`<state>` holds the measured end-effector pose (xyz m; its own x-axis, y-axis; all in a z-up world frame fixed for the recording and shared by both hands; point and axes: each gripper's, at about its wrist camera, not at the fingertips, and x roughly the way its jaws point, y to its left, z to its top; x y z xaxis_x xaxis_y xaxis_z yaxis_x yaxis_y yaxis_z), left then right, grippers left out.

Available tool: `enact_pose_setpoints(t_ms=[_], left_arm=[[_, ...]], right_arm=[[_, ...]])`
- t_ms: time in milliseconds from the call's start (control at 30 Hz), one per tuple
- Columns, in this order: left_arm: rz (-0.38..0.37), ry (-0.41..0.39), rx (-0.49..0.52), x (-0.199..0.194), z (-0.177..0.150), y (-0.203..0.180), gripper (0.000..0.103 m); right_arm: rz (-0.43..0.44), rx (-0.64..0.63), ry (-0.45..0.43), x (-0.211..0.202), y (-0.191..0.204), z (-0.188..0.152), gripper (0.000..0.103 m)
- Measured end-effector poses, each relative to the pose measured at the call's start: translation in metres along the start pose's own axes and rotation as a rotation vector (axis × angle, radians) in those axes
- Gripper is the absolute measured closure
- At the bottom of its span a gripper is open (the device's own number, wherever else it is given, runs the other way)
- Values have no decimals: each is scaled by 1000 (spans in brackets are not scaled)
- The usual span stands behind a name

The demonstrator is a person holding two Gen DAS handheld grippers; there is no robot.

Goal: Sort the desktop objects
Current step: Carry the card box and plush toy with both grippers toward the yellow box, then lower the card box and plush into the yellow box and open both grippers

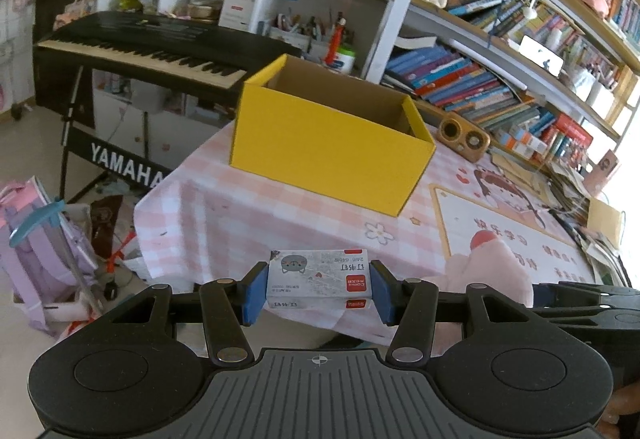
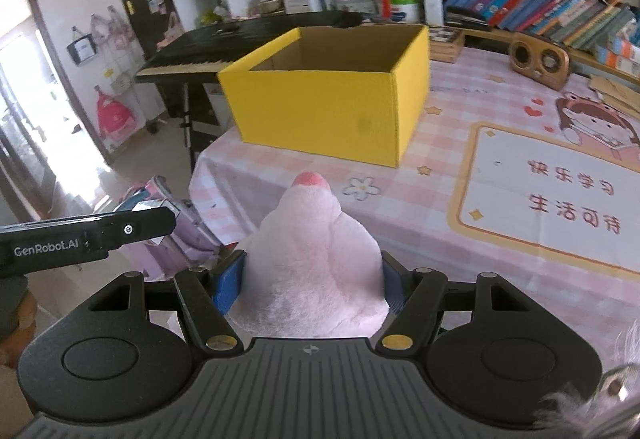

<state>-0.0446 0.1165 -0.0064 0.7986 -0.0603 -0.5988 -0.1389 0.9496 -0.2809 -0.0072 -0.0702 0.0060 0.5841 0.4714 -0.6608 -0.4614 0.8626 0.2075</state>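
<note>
the yellow box (image 1: pixel 332 143) shows only part of its inner walls in both views; its floor is hidden. the pink plush toy (image 2: pixel 316 267) covers the right gripper (image 2: pixel 314 279) pads and is cut by the camera body at 6 o'clock. small print on the staple box (image 1: pixel 318 281) is unreadable.

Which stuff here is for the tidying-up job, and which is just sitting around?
For the job:
staple box in the left gripper
pink plush toy in the right gripper
yellow cardboard box

Just lying about:
wooden speaker
keyboard piano
books
backpack
</note>
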Motion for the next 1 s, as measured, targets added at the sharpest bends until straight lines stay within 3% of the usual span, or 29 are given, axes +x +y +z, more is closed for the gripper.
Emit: enact_pose_setpoints(t_ms=[467,1000], left_arm=[[8,-89,-20,13,40,2,51],[10,-214,38,70,126,-20,51]], right_arm=[[33,-40,-61,8,-1,36,37],[61,-61,-237,35,-36,144,37]])
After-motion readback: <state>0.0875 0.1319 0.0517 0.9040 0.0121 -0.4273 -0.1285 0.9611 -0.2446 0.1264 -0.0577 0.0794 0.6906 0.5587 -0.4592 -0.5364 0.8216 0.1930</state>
